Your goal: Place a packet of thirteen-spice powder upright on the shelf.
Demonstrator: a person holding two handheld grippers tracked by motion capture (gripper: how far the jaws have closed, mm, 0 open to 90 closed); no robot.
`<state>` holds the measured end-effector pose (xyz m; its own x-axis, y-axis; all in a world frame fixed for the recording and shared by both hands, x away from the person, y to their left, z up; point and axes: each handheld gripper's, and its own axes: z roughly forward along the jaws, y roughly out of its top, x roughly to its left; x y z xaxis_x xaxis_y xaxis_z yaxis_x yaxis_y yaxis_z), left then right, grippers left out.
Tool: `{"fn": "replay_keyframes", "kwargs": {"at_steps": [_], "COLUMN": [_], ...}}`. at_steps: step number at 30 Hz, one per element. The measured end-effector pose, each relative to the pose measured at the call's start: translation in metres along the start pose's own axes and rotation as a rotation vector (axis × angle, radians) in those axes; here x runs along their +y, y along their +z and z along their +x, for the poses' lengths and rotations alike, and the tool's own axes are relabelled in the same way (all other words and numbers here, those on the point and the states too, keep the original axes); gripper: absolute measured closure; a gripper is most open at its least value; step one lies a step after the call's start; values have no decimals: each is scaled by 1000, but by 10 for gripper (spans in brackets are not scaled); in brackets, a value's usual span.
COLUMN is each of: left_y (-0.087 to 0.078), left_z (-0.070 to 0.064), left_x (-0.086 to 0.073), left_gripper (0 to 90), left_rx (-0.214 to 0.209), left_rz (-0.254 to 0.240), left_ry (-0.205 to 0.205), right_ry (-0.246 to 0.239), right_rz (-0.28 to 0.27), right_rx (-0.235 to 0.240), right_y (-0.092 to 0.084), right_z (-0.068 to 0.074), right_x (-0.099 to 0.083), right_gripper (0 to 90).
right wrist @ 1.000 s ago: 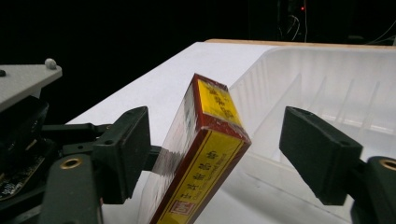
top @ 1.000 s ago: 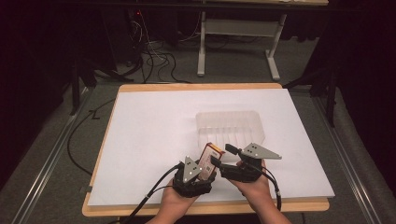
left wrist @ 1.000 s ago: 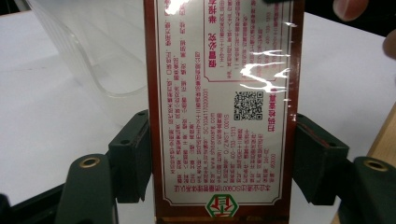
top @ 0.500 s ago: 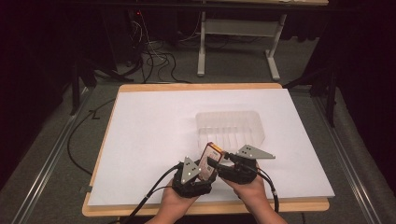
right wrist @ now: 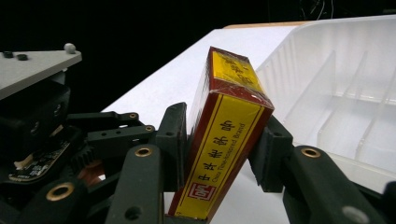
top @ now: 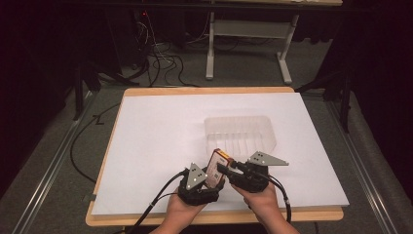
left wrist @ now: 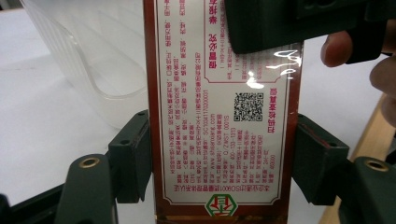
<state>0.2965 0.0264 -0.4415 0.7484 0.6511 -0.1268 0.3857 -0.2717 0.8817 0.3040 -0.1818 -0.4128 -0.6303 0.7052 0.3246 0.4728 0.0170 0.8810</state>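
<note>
white paper covers the tabletop (top: 160, 146), leaving a wooden edge bare along its rim, and gives a plain, bright ground for the work near the person's side. next in size is the clear plastic tray (top: 241, 136), lying flat a little past the centre, at about one o'clock from the hands. the right gripper view shows its inner dividers, so it looks meant to take things slotted in on edge; it appears empty, which suggests the box is bound for one of those slots.

the left hand-held gripper (top: 204, 181) sits at six o'clock on the tabletop, raised off the paper. its jaws are closed across the width of the red and yellow box (left wrist: 224, 116), the pads pressing on both long edges near its lower end, so the printed back face with the small square code faces this camera. holding low leaves the upper part free for the other hand.

the right hand-held gripper (top: 233, 170), just beside it at three o'clock, has just been closing its jaws with the box (right wrist: 224, 140) between them. in its own view both pads now meet the two broad faces, with the yellow spine turned toward the camera. gripping across the thickness, crosswise to the left's hold, looks like a handover: the right can then carry the box on edge toward the tray, the short way to one o'clock.
</note>
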Motion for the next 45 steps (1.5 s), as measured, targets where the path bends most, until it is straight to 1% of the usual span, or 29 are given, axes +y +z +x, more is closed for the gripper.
{"fn": "replay_keyframes", "kwargs": {"at_steps": [4, 5, 8, 9, 11, 12, 13, 14, 16, 18, 20, 24, 28, 32, 34, 39, 41, 42, 43, 45], "left_y": [0, 0, 1, 1, 1, 1, 0, 0, -1, -1, -1, -4, -5, -6, -7, -9, -11, -11, -14, -16], "left_z": [-1, -1, -1, -1, -1, -1, -1, -1, 1, 1, 0, -1, 2, 7, 11, 18, 24, 24, 30, 35], "left_x": [0, -1, -1, -1, -1, -1, -1, -1, 0, 0, 0, -2, -4, -4, -4, -4, -4, -4, -3, -2], "left_gripper": [322, 321, 318, 316, 316, 310, 296, 282, 256, 243, 238, 235, 236, 241, 248, 260, 260, 260, 261, 260], "left_rx": [-2, -5, -14, -21, -22, -20, -17, -17, -26, -32, -35, -38, -40, -46, -40, -26, -4, -4, 16, 30], "left_rz": [-2, 0, -1, -5, -5, 1, -2, -2, 4, 4, 6, 14, 20, 19, 15, 15, 15, 15, 11, 12], "left_ry": [5, 3, -3, -4, -4, 2, 6, 6, -6, -5, -1, 16, 8, -9, -6, 1, 3, 3, 3, -2], "right_ry": [-11, -23, -21, -25, -31, -46, -51, -51, -66, -76, -86, -80, -84, -97, -98, -102, -102, -102, -106, -106], "right_rz": [-4, 2, 3, 1, -1, -6, -7, -7, -17, -21, -32, -46, -51, -56, -64, -78, -81, -81, -88, -93], "right_rx": [5, -2, 0, 1, 0, -7, -13, -13, -21, -26, -44, -53, -67, -80, -93, -106, -117, -117, -127, -138], "right_y": [-2, -2, -2, -4, -5, -5, -6, -6, -9, -11, -13, -17, -18, -19, -22, -27, -29, -29, -31, -33], "right_z": [3, 5, 5, 5, 6, 6, 6, 6, 6, 5, 4, 1, -1, -3, -4, -9, -10, -10, -12, -13], "right_x": [2, 2, 2, 3, 3, 3, 4, 4, 5, 6, 6, 8, 8, 9, 10, 11, 11, 11, 12, 12], "right_gripper": [633, 637, 642, 649, 653, 663, 667, 667, 672, 675, 678, 680, 680, 680, 680, 680, 680, 680, 680, 679]}}
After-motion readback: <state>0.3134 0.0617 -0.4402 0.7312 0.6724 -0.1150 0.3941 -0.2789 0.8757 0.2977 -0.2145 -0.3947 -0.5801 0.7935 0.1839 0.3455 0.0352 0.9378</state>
